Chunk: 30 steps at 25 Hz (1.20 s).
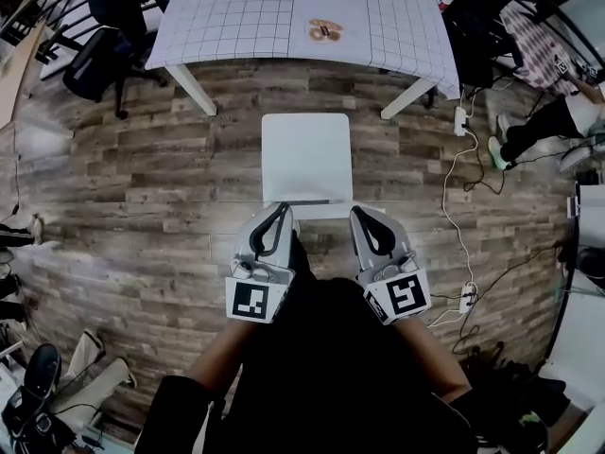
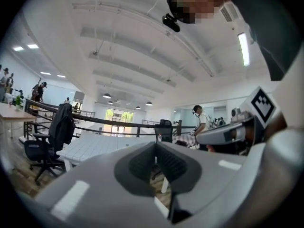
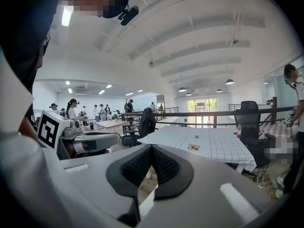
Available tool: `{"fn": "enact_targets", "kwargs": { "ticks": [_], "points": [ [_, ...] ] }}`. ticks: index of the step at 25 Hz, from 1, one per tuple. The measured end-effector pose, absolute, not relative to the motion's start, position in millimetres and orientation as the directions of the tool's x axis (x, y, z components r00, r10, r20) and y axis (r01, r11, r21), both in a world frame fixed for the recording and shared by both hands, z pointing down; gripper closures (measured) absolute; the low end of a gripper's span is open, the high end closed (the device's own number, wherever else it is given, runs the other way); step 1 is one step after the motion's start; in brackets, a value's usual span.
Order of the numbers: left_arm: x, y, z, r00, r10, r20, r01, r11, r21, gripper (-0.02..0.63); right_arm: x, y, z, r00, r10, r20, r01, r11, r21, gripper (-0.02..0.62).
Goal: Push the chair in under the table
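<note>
Behind the white chair (image 1: 305, 159), the person's forearms (image 1: 216, 353) reached forward side by side. The left gripper (image 1: 280, 208) and right gripper (image 1: 360, 212) were nearly level, tips at its near edge. Each gripper view showed fingers (image 2: 176, 165) clenched together on nothing. Only the head view showed the whole chair, on the floor (image 1: 142, 178) just short of the checked worktop (image 1: 236, 17).
</note>
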State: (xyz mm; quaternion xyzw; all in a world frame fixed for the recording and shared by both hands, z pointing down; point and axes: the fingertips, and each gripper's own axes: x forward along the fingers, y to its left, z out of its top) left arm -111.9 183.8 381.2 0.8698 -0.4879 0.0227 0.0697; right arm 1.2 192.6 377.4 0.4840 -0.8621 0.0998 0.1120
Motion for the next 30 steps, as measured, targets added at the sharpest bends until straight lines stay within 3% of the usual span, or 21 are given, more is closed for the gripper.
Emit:
{"fn": "enact_targets", "kwargs": {
  "ticks": [5,16,21,25,28,30],
  "points": [
    [-111.9,157.3,398.1,0.574,-0.801,0.17,-0.819,-0.562,0.116,0.597,-2.0,168.7,381.1,-0.471,-0.824,0.316,-0.88,0.463,-0.104,0.597],
    [-116.3,120.1,420.5,0.514,-0.822,0.247,-0.857,-0.506,0.1,0.597,22.5,134.1,420.4,-0.482,-0.779,0.401,-0.866,0.492,-0.085,0.597],
    [-108.1,122.3,459.7,0.533,-0.759,0.375,-0.827,-0.561,0.039,0.597,18.4,136.9,467.5,-0.575,-0.638,0.513,-0.791,0.593,-0.15,0.597],
    [-97.8,134.0,499.4,0.556,-0.653,0.515,-0.772,-0.635,0.028,0.597,14.5,148.5,505.2,-0.591,-0.528,0.61,-0.719,0.687,-0.103,0.595],
    [-89.2,144.9,527.8,0.585,-0.545,0.6,-0.713,-0.698,0.062,0.59,11.4,160.7,540.3,-0.591,-0.409,0.696,-0.632,0.771,-0.084,0.537],
    [-81.8,155.6,550.8,0.61,-0.433,0.663,-0.65,-0.752,0.107,0.497,9.9,169.2,565.1,-0.576,-0.326,0.75,-0.557,0.828,-0.068,0.497]
  ]
}}
